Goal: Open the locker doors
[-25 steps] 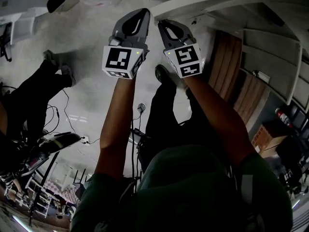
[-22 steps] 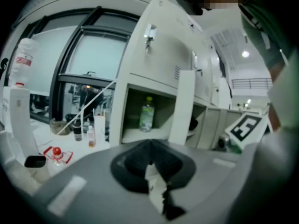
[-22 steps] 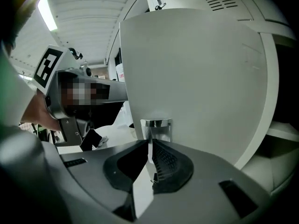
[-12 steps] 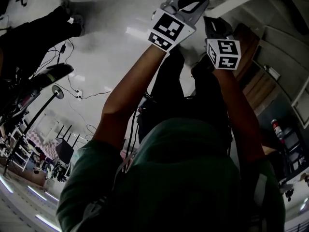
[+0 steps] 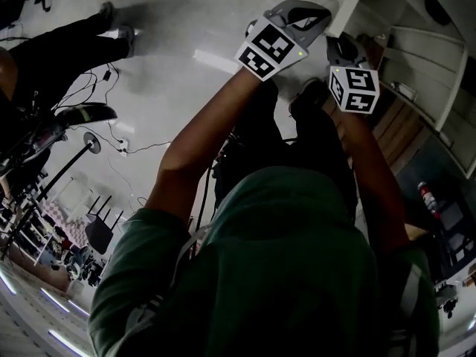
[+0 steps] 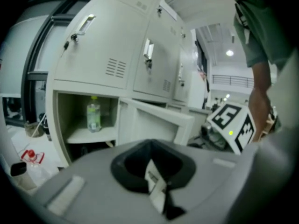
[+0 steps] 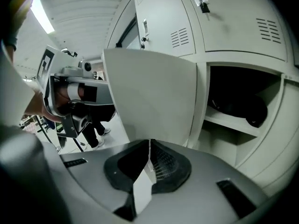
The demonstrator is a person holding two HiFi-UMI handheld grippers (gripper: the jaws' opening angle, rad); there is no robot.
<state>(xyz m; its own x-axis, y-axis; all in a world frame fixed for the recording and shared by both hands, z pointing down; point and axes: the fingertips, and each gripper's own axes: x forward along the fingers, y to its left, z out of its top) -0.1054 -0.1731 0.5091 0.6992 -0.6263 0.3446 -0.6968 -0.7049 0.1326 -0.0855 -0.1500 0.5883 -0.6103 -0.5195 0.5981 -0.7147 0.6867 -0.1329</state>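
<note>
The grey lockers [image 5: 428, 58] stand at the right of the head view. In the left gripper view, two upper doors [image 6: 100, 50] with handles are closed. Below them a compartment stands open with a plastic bottle [image 6: 93, 113] on its shelf, and its door [image 6: 156, 120] is swung out. My left gripper [image 6: 149, 146] is shut and empty, short of that door. My right gripper [image 7: 149, 144] is shut and empty too, just before the swung-out door [image 7: 152, 94]. Right of it an open compartment holds a dark object [image 7: 245, 108]. Both grippers [image 5: 316, 12] [image 5: 341, 49] are held out side by side.
Another person's legs [image 5: 67, 47] stand at the left on the pale floor, with cables and a stand [image 5: 71, 143] nearby. A closed upper door [image 7: 233, 17] with a handle and vents sits above the open compartment. A red object [image 6: 29, 155] lies on the floor beside the lockers.
Both grippers have moved up and to the right in the head view, toward the lockers. The view has swung, so the lockers now fill more of the right side.
</note>
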